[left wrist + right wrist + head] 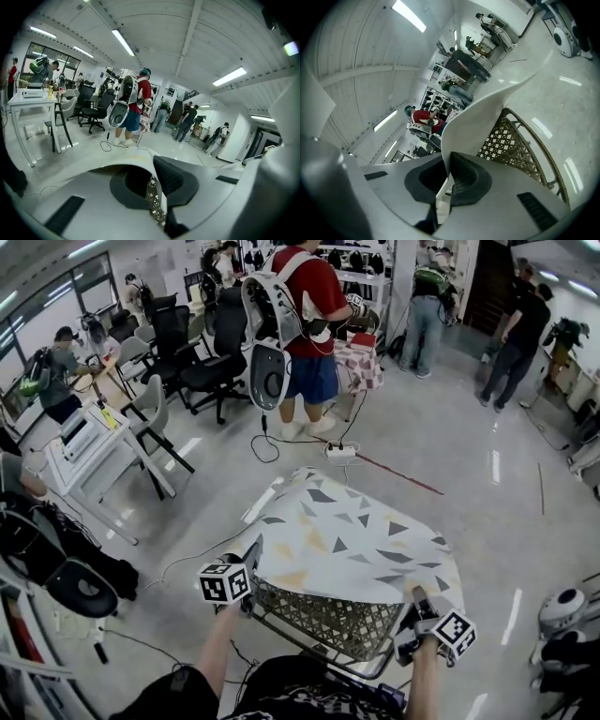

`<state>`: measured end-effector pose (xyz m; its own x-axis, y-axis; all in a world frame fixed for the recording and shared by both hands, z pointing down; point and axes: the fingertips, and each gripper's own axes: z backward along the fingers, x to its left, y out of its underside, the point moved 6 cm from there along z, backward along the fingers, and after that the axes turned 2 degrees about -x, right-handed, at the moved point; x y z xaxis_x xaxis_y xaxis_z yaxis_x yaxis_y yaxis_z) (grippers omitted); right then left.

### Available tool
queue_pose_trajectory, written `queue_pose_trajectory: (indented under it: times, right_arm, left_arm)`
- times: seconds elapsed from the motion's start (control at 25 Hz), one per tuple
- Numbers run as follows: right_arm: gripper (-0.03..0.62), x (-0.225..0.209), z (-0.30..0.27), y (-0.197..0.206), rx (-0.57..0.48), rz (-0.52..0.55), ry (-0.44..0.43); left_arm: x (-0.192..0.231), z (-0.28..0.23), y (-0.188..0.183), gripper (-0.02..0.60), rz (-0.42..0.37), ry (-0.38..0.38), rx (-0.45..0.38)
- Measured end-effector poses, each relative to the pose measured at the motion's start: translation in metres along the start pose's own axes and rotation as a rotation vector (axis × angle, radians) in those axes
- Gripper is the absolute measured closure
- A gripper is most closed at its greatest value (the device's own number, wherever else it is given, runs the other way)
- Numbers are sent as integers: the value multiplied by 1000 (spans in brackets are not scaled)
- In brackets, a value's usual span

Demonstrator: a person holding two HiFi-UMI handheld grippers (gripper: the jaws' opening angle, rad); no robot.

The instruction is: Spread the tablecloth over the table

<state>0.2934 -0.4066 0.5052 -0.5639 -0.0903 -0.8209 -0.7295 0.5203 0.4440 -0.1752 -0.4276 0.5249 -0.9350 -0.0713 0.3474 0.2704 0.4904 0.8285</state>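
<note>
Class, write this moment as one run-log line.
left gripper: shut on tablecloth | right gripper: shut on tablecloth | tablecloth draped over wicker table

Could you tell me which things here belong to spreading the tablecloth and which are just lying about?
Part of the job: tablecloth, table, left gripper and right gripper, both shut on the tablecloth's near edge.
Just lying about: power strip, office chairs, white desk.

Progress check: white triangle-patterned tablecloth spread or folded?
Spread: tablecloth covers wicker table; left hand-held gripper and right hand-held gripper clamp near corners.
</note>
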Motion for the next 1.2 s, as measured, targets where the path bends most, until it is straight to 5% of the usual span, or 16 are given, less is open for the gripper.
queue_pose_trajectory:
  times: [0.32, 0.6, 0.72, 0.88, 0.96, 1.2]
  right_arm:
    - [577, 7, 18, -13, 114, 27, 12]
    - [577, -17, -22, -34, 210, 10, 24]
    - [576, -43, -13, -2, 251, 23, 26]
    - [576, -77, 90, 97, 302, 88, 33]
    - [576, -84, 122, 121, 321, 90, 37]
    - [577, -119, 115, 139, 364, 83, 67]
  left_arm:
    - [-18, 38, 27, 552, 102, -102, 53]
    - [-32, 9, 44, 552, 114, -160, 129]
    - [-27, 20, 92, 552, 106, -162, 163]
    - [-24, 120, 187, 552, 63, -164, 179]
    - [-28, 150, 207, 552, 55, -183, 199]
    - [-13, 130, 236, 551, 88, -204, 254]
